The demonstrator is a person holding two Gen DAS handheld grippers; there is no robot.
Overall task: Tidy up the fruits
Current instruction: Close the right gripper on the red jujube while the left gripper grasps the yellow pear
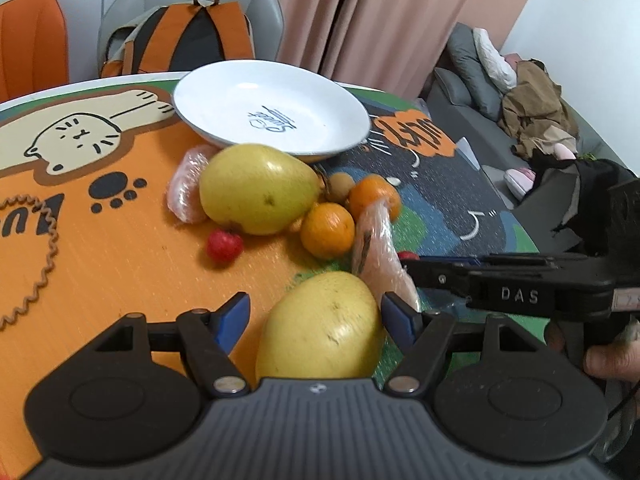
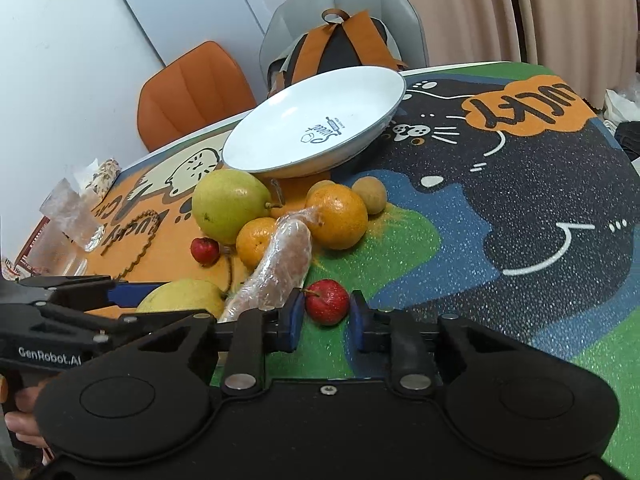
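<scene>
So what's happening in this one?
A person is sorting fruit on a cat-print table mat. The right hand-held gripper is shut on a small red fruit. The left hand-held gripper is open around a yellow pear. The white plate is empty.

A grey chair [image 2: 340, 12] stands behind the table [image 2: 500, 208], with an orange and black backpack [image 2: 344, 44] on its seat. Left of the grey chair is an orange chair [image 2: 192, 92]. Pink curtains [image 1: 400, 12] hang to its right, beside a grey sofa [image 1: 472, 92] heaped with clothes [image 1: 536, 108].
</scene>
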